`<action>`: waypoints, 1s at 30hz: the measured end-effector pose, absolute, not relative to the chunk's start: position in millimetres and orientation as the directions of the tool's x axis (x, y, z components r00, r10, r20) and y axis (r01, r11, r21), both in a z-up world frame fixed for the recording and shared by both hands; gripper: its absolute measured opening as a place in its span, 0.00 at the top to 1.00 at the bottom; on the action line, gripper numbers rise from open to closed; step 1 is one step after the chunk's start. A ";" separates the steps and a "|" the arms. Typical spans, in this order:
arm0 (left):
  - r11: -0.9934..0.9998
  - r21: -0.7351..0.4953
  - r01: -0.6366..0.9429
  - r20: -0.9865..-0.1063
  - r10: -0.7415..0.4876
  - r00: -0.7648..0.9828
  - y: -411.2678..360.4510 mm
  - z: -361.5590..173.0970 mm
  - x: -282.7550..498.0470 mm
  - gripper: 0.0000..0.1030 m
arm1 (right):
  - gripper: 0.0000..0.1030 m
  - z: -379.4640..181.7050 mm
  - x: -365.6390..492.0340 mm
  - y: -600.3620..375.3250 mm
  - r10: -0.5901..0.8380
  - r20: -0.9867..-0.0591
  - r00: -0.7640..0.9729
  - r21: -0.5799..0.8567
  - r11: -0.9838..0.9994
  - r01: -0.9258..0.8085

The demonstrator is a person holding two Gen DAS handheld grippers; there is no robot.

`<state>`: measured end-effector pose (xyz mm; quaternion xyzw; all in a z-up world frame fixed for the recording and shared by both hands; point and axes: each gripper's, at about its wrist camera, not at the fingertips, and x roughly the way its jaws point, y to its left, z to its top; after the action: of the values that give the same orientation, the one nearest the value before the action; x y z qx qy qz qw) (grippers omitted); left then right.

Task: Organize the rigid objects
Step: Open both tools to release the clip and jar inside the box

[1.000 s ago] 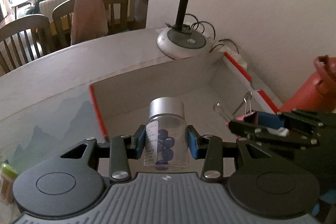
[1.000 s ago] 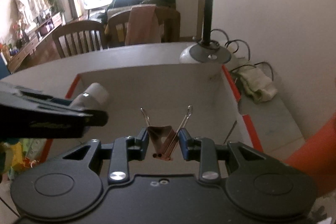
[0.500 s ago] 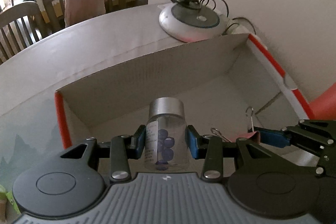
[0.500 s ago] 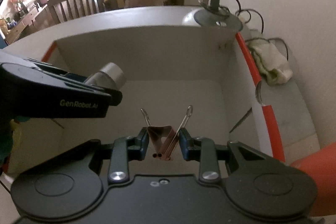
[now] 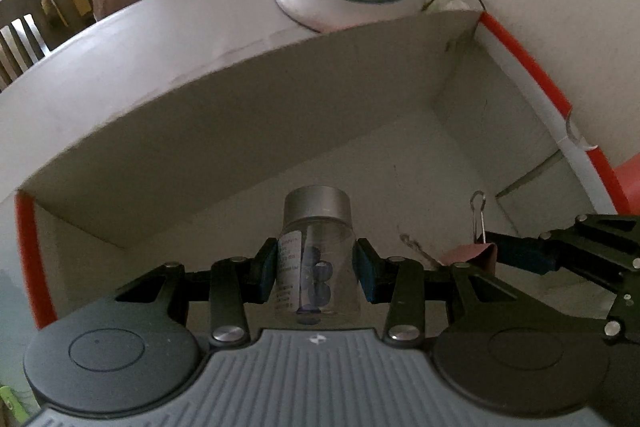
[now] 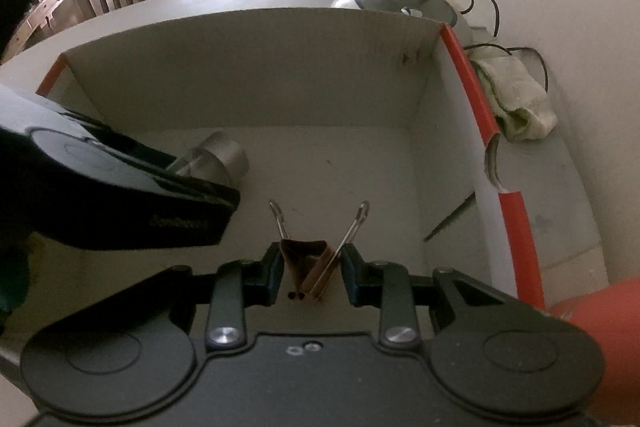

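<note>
We tilt both claws steeply down into the cardboard box [image 5: 248, 131]. Our left claw [image 5: 318, 277] clamps a clear bottle [image 5: 318, 251] by its sides; our right claw [image 6: 310, 273] pinches a binder clip [image 6: 306, 267] above the box floor.

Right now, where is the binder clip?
The binder clip is pinched in the right gripper, held over the open cardboard box, just right of the left gripper's clear bottle.
</note>
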<state>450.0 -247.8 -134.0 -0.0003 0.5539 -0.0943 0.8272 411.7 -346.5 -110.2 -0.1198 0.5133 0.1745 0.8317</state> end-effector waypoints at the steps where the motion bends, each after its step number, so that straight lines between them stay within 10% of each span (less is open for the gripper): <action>1: 0.982 -0.106 0.157 -0.920 -0.157 0.359 -248.5 -136.3 451.0 0.61 | 0.71 -110.4 412.1 -346.0 0.163 -0.897 0.411 -0.026 0.908 -0.417; 30: 0.990 -0.066 0.126 -0.916 -0.110 0.385 -249.6 -110.0 427.8 0.50 | 0.47 -84.7 391.4 -354.6 0.210 -0.866 0.454 -0.013 0.899 -0.439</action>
<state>427.8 -249.6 -110.0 0.0073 0.5500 -0.0707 0.8321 391.4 -354.6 -84.7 -0.1178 0.4859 0.1919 0.8445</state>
